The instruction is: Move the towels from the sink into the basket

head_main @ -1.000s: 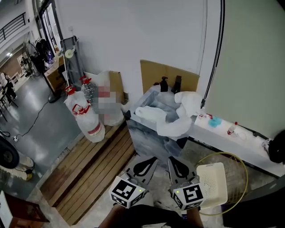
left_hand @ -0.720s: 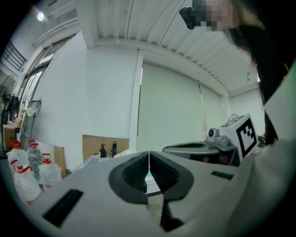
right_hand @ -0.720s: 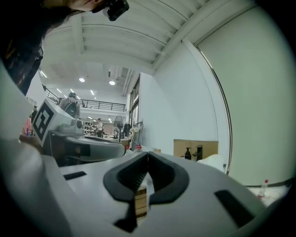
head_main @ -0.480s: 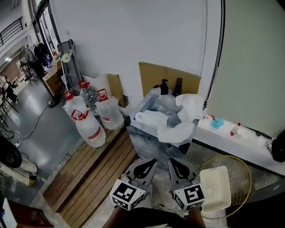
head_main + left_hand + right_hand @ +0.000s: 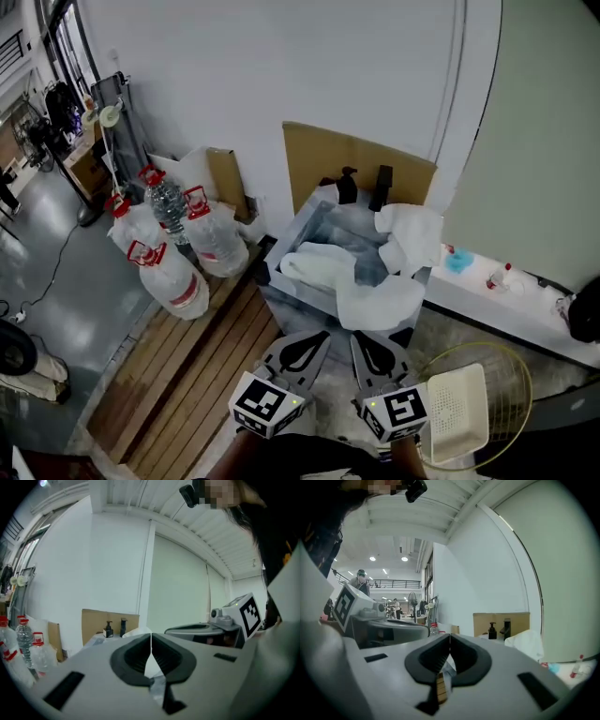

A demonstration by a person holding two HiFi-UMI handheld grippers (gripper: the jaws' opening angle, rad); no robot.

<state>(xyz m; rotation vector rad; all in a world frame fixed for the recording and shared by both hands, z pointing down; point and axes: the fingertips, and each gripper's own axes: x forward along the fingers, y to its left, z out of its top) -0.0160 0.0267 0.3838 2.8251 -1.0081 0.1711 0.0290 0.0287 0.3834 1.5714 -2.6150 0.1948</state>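
Left gripper [image 5: 302, 349] and right gripper [image 5: 373, 352] are hovering side by side at bottom centre of the head view, both clenched tight, nothing between the jaws. White towels [image 5: 375, 300] are lying in the grey sink [image 5: 292, 234] at frame centre, draping over its front and right edges. White basket [image 5: 457, 411] is sitting at lower right, just beside the right gripper.

R gripper [image 5: 450, 638] has its jaws pressed together w/ nothing btwn them, pointing toward a white towel [image 5: 528, 644] heaped just beside a black soap bottle [image 5: 492, 631] and tap [image 5: 506, 629], w/ a cardboard sheet [image 5: 515, 619] upright vs the wall behind.
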